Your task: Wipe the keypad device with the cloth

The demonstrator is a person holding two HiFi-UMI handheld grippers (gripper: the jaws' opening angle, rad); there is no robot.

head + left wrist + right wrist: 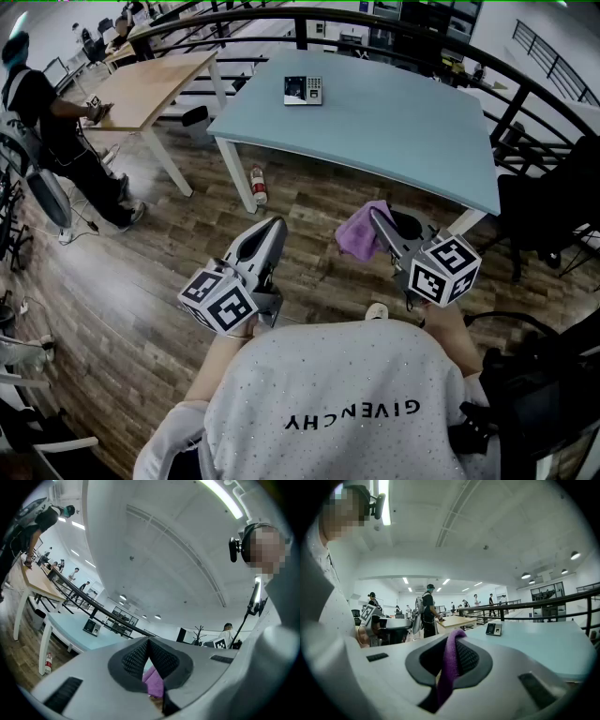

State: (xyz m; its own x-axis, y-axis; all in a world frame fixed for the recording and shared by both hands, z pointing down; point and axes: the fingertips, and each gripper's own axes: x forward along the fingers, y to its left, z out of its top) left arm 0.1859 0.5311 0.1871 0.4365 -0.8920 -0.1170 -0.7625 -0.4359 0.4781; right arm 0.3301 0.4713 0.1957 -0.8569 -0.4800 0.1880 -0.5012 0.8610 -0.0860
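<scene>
The keypad device (pixel 303 90) lies near the far edge of the light blue table (pixel 394 131); it also shows small in the left gripper view as the keypad device (pixel 91 627) and in the right gripper view as the keypad device (pixel 493 629). My right gripper (pixel 375 219) is shut on a purple cloth (pixel 358 232), which hangs from its jaws as the cloth (pixel 451 666). My left gripper (pixel 276 226) is shut with nothing in it, its jaws meeting at the tip (pixel 148 641). Both grippers are held in front of the person's body, well short of the table.
A bottle (pixel 258 185) lies on the wooden floor by a table leg. A wooden table (pixel 155 86) stands at the left with a person (pixel 56 122) beside it. A dark railing (pixel 412 37) curves behind the blue table. A black chair (pixel 548 211) stands at the right.
</scene>
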